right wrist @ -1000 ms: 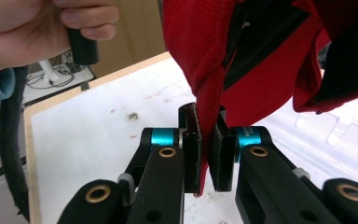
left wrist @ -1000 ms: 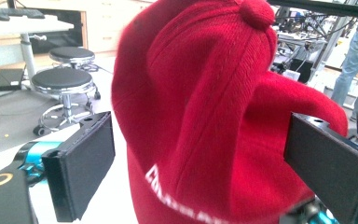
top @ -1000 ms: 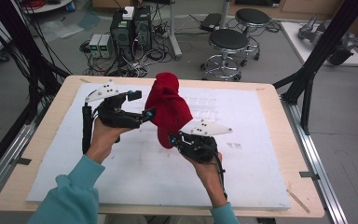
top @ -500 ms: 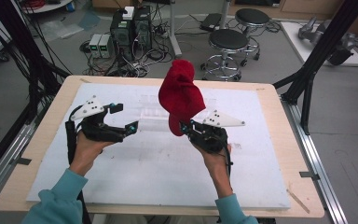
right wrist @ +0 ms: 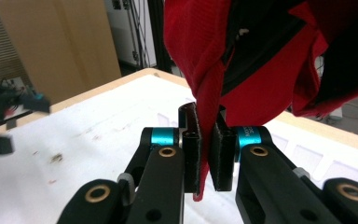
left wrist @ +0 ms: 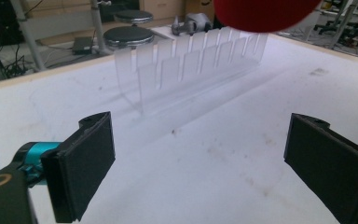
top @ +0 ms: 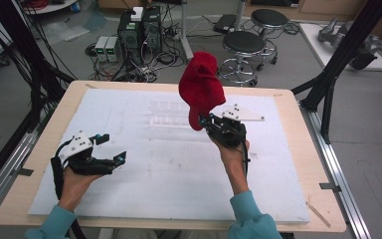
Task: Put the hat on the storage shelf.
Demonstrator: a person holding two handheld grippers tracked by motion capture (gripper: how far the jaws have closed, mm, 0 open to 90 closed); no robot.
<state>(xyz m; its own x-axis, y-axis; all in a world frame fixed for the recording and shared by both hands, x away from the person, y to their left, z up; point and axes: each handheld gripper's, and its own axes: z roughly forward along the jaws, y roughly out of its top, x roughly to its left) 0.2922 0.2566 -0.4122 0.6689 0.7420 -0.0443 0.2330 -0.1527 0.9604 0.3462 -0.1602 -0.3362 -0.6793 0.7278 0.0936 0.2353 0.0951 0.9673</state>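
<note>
The right hand-held gripper (top: 210, 121) pinches a fold of a red cloth (top: 200, 88), its jaws pressed together on the fabric in the right gripper view (right wrist: 208, 149). The cloth (right wrist: 261, 60) stands up from the jaws, bunched and lifted clear of the white sheet (top: 169, 164) on the bench (top: 298, 164), toward 1 o'clock from the bench's middle. A second ago both grippers met at the cloth near the centre; since then the right one has carried it up and toward 12 o'clock. The left hand-held gripper (top: 110, 148) has let go and drawn back toward 8 o'clock, well apart from the cloth, with its jaws spread wide and nothing between them (left wrist: 198, 172). Ahead of it a clear slotted rack (left wrist: 186, 65) stands on the sheet, the red cloth (left wrist: 265, 14) hanging above its far end.
</note>
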